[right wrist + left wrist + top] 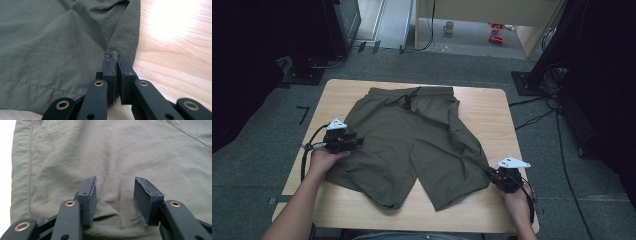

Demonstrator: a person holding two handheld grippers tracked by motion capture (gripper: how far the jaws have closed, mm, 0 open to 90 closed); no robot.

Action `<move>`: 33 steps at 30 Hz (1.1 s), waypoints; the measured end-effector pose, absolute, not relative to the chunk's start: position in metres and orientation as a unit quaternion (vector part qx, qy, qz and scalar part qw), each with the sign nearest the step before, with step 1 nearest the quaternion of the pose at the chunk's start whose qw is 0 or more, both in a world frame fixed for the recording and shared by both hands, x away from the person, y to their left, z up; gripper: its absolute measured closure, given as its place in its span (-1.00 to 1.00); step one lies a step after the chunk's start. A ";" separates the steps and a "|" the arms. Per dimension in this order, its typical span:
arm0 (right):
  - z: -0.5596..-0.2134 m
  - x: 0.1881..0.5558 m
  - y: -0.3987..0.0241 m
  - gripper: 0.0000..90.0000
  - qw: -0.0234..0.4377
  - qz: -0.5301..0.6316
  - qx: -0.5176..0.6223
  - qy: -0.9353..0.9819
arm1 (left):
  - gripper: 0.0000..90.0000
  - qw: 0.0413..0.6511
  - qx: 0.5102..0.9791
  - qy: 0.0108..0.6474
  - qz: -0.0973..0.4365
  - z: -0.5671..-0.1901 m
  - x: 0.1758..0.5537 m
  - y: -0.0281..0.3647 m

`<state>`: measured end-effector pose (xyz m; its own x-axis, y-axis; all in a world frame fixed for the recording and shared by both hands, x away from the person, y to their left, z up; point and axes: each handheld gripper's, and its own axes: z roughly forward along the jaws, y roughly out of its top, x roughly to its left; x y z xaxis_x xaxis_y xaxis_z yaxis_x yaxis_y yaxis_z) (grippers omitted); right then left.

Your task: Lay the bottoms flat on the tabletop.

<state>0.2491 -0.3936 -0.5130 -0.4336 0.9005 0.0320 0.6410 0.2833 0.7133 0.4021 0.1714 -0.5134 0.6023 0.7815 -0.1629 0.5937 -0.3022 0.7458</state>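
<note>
Olive-green cloth covers most of the wooden table [492, 107]: one pair of shorts [412, 135] lies flat, waistband at the far edge, both legs pointing toward the person. The drawstring [408, 97] at the waist is a dark tangle, too small to make out clearly. At the near edge of the high view the person's forearms are cut off, so nothing above the elbows can be seen.

On the left, the left gripper [354, 142] rests at the outer side of the shorts' left leg. Seen along its own jaws, the left gripper [115, 195] has them standing apart, with wrinkled fabric lying beneath the gap and nothing pinched; whether the pads touch the cloth I cannot tell.

On the right, the right gripper [489, 172] sits at the outer hem of the other leg. From its own camera the right gripper [116, 72] has its jaws together, clamped on a small fold of the shorts' edge that pokes up between the pads, bare wood just beside it.

Two grippers, two hands, one garment, one table. Grey carpet surrounds the table, cables trail across it at the right, dark equipment stands on both sides, and beyond, under a pale desk, sit one mug [448, 26] and some red items too blurred to name.
</note>
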 end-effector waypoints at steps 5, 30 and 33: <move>-0.514 0.239 -0.405 0.89 0.200 0.335 0.504 0.771 | 0.18 0.402 0.800 0.429 0.117 -0.513 0.400 0.171; -0.500 0.198 -0.415 0.58 0.214 0.377 0.513 0.741 | 0.27 0.379 0.803 0.448 0.103 -0.507 0.391 0.177; -0.493 0.203 -0.410 0.56 0.227 0.382 0.502 0.742 | 0.35 0.378 0.803 0.449 0.103 -0.505 0.391 0.178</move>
<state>0.2031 -0.4100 -0.4930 -0.3928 0.9184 0.0475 0.5713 0.2032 0.7952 0.3910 0.1778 -0.5051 0.5748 0.7996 -0.1743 0.6443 -0.3108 0.6988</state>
